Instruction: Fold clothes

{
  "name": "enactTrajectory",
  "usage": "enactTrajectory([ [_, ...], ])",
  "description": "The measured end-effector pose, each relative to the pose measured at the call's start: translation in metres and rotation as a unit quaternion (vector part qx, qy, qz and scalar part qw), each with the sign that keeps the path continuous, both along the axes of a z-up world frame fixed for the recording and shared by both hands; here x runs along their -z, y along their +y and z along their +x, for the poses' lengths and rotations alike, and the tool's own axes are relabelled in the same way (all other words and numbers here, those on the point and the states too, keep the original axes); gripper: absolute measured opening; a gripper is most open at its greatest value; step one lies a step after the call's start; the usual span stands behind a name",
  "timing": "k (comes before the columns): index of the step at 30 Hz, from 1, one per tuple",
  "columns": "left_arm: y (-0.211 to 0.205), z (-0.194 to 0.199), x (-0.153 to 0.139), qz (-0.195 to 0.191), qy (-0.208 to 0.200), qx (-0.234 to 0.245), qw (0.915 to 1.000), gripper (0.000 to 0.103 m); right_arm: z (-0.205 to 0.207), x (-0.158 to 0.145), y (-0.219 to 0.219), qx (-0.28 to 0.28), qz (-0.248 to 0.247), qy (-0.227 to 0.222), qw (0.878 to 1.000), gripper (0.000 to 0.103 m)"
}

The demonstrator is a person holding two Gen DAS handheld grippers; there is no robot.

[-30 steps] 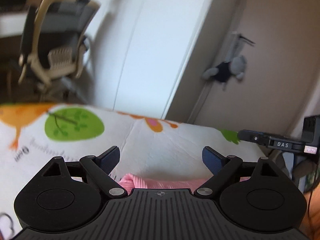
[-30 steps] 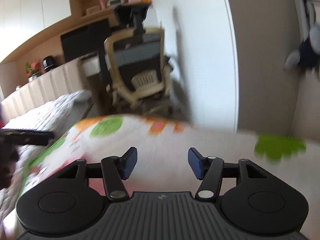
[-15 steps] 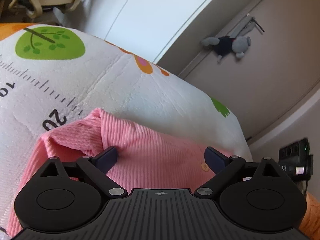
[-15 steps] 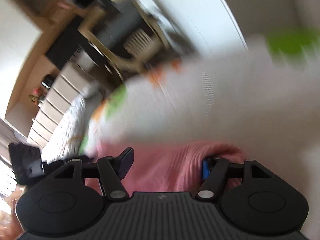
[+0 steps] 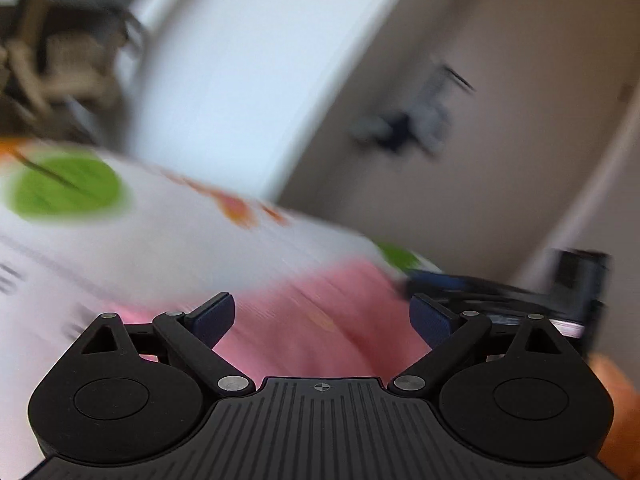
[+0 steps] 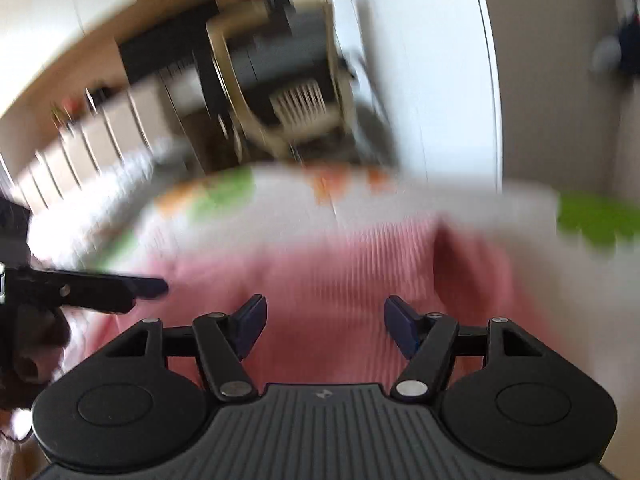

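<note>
A pink ribbed garment (image 5: 320,320) lies on a white mat with green and orange prints (image 5: 160,232). It also shows in the right wrist view (image 6: 340,272), with a fold running down its right part. My left gripper (image 5: 322,316) is open and empty just above the garment. My right gripper (image 6: 324,320) is open and empty above the garment too. The right gripper's fingers (image 5: 460,284) show at the right of the left wrist view, and the left gripper's fingers (image 6: 100,288) at the left of the right wrist view. Both views are motion-blurred.
An office chair (image 6: 280,80) stands beyond the mat's far edge, by a white wardrobe (image 5: 240,80). A stuffed toy (image 5: 408,128) hangs on a grey door. A padded headboard (image 6: 80,144) and shelves lie at the far left.
Both grippers have lifted and tilted up from the garment, so the room shows again. Both stay open. The right gripper's view has levelled out.
</note>
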State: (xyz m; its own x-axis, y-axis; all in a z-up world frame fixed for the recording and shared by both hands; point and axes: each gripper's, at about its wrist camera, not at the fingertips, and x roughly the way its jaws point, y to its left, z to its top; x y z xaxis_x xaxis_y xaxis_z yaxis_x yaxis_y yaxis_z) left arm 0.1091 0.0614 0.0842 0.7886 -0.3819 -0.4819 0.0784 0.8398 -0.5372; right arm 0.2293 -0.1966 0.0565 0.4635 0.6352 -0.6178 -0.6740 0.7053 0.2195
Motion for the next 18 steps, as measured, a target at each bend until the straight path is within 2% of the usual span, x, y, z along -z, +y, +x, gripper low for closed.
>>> enactTrajectory([
  [2, -0.008, 0.002, 0.023, 0.020, 0.044, -0.004, 0.9989, 0.097, -0.020, 0.005, -0.007, -0.015, -0.035, -0.050, 0.998, 0.065],
  [5, -0.016, -0.021, 0.020, 0.094, 0.026, 0.000, 0.9952, 0.097, -0.041, -0.007, -0.020, -0.012, -0.068, -0.085, 0.994, 0.065],
  [7, -0.017, -0.039, 0.009, 0.122, 0.026, -0.004, 0.9922, 0.097, -0.052, -0.013, -0.027, -0.007, -0.069, -0.107, 0.992, 0.065],
  [9, -0.016, -0.055, 0.002, 0.128, 0.021, -0.002, 0.9916, 0.097, -0.062, -0.019, -0.030, -0.009, -0.055, -0.116, 0.992, 0.065],
  [11, -0.018, -0.065, 0.001, 0.131, 0.014, 0.002, 0.9913, 0.098, -0.068, -0.015, -0.024, -0.018, -0.058, -0.103, 0.993, 0.066],
  [14, -0.023, -0.065, 0.013, 0.135, 0.050, 0.000, 0.9895, 0.099, -0.067, 0.006, -0.007, -0.020, -0.111, -0.104, 0.988, 0.067],
  [16, -0.027, -0.060, 0.027, 0.153, 0.090, -0.022, 0.9838, 0.100, -0.074, -0.001, -0.004, -0.020, -0.113, -0.119, 0.986, 0.067],
  [18, -0.034, -0.060, 0.029, 0.176, 0.091, -0.026, 0.9799, 0.100, -0.081, -0.012, -0.003, -0.021, -0.106, -0.132, 0.985, 0.067],
])
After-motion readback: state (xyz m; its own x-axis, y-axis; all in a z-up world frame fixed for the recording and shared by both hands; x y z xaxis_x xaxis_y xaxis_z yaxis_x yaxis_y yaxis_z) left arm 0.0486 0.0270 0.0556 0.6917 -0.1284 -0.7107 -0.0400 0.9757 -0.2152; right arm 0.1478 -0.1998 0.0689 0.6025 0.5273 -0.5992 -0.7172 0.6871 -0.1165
